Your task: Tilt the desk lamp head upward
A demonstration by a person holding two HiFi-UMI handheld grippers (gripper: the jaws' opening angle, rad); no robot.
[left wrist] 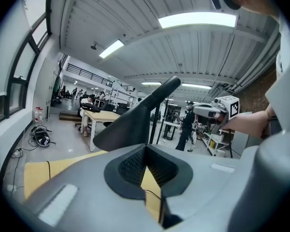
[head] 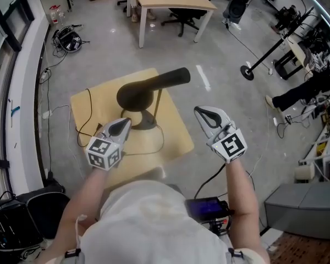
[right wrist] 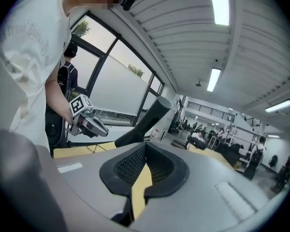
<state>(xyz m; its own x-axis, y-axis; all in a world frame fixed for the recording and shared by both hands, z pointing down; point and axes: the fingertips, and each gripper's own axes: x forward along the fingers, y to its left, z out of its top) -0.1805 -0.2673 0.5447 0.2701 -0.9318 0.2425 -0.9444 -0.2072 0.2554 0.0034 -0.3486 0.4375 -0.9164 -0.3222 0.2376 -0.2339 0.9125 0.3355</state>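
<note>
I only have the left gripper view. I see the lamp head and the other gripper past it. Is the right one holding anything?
Observer: No. The right gripper has its jaws together, with nothing between them.
Operator: Where's the lamp's foot? It's hidden behind my jaws.
Observer: In the head view, the round base stands on the small wooden table, close beside the tip of the left gripper.

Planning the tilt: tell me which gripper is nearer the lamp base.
The left gripper: its tip sits beside the lamp base, while the right gripper hangs well apart.
</note>
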